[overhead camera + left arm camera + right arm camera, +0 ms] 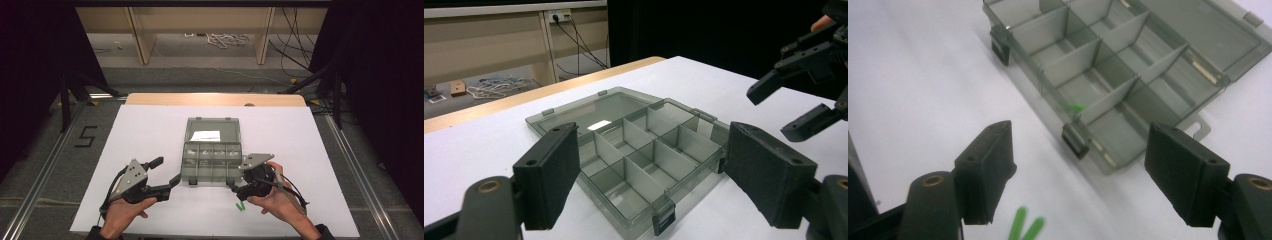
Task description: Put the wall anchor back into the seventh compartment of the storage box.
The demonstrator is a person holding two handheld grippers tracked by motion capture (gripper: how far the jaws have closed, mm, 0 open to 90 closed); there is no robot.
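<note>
Now, open-lidded organizer box [211,157], long axis crosswise, flanked by left fingers [169,175] and right fingers [235,189], both wide, empty.

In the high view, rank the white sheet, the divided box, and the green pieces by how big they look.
1. White sheet, largest.
2. Divided box, lid open.
3. Green pieces, smallest.

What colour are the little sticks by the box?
Bright green sticks, best in the right gripper view.
</note>
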